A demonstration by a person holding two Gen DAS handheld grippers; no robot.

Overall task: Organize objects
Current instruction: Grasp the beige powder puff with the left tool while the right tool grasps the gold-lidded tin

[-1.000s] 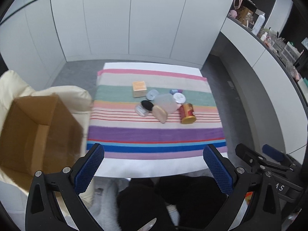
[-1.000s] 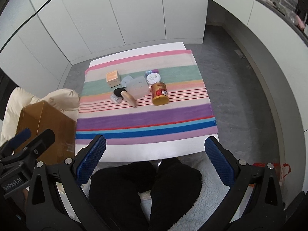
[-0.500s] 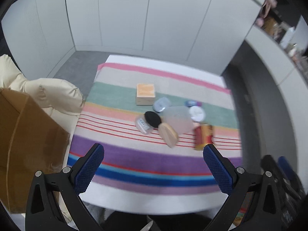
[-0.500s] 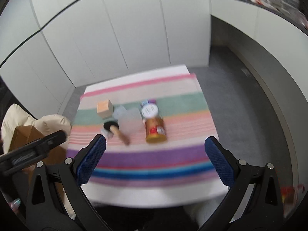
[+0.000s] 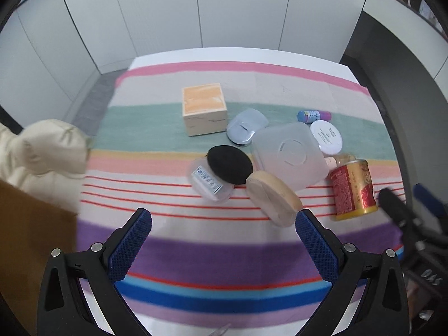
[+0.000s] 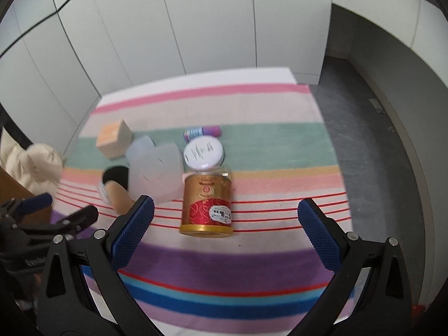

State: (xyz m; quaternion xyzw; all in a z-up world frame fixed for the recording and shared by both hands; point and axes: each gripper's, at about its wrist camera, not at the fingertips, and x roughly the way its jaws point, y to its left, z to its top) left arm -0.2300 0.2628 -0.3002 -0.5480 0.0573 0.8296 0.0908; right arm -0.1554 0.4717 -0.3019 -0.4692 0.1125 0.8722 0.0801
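The surface (image 6: pixel 280 252) under its striped cloth has bare room toward the near edge and on the right — retreat that way. The clutter sits mid-cloth: clear lid (image 5: pixel 288 154), orange box (image 5: pixel 203 112), then the tin (image 6: pixel 206 204), lying on its side and touching the lid. The right hand-held gripper (image 6: pixel 222 231) hangs wide open and empty before the tin; it looks the likely pick — close across its sides. The left hand-held gripper (image 5: pixel 224 242), equally spread, holds nothing.
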